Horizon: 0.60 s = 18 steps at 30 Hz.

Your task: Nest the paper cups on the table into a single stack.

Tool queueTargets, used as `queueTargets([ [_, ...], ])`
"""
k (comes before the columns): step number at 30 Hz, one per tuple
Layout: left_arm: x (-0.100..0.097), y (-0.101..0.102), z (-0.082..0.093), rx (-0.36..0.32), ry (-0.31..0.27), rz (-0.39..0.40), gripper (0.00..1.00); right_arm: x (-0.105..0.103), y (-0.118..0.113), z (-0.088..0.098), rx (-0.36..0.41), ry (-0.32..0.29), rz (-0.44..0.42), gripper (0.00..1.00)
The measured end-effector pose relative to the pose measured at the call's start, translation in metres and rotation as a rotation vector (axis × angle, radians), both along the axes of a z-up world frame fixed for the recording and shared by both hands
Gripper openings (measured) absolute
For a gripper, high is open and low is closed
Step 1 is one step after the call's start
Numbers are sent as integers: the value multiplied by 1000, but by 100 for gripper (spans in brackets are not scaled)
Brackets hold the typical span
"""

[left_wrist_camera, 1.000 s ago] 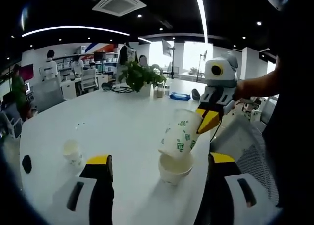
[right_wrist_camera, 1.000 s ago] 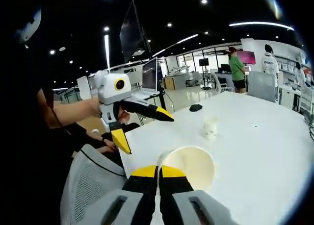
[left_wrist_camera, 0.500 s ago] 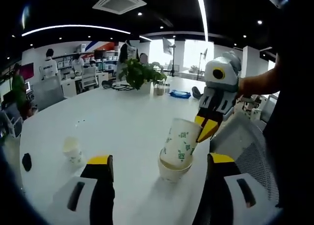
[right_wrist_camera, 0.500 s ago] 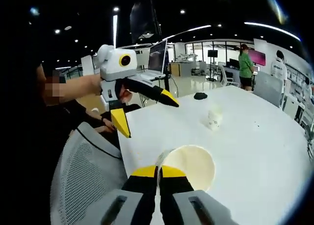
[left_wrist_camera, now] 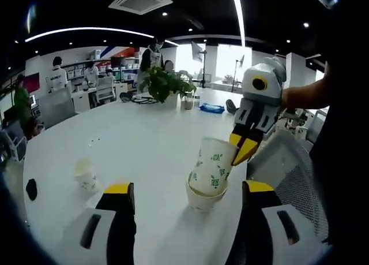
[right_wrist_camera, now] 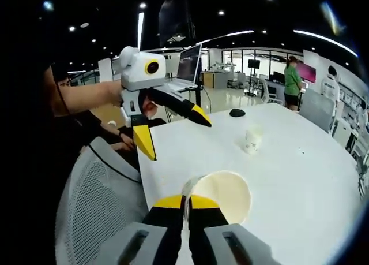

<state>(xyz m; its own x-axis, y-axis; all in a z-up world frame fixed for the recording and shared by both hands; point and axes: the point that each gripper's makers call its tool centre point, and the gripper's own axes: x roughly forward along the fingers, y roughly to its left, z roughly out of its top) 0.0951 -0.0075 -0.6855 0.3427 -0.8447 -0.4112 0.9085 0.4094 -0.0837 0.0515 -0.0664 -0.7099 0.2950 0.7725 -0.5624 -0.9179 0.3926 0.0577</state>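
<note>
A white paper cup with green print (left_wrist_camera: 211,165) leans with its base inside a plain white cup (left_wrist_camera: 202,200) that stands near the table's edge. My right gripper (left_wrist_camera: 242,148) comes in from the right, shut on the printed cup's rim. In the right gripper view that cup's open mouth (right_wrist_camera: 223,194) sits just past my right gripper (right_wrist_camera: 185,203). My left gripper (left_wrist_camera: 187,188) stands open, its jaws on either side of the two cups without touching them. It appears open above the table corner as my left gripper (right_wrist_camera: 173,135). A third small cup (left_wrist_camera: 85,174) (right_wrist_camera: 251,141) stands alone further off.
The white table (left_wrist_camera: 144,138) is large and round-edged. A grey mesh chair (left_wrist_camera: 288,167) (right_wrist_camera: 98,201) stands at its near edge. A potted plant (left_wrist_camera: 164,86) and a blue item (left_wrist_camera: 212,109) sit at the far side, a black mouse (right_wrist_camera: 236,112) near one edge. People stand in the background.
The printed cup has come down from just above the plain cup into its mouth and now rests tilted there. The right gripper stayed shut on its rim; the left gripper stayed open.
</note>
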Motion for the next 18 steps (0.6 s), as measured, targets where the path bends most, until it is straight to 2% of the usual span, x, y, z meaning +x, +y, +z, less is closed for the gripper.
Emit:
queueTargets([
  [15,-2,-1,-3,10,8,-6,73,0,-1,8,4,-52,23,0],
  [18,-1,0,-3,13,10,-5,72,1,0,8,-18,-72,38,0],
])
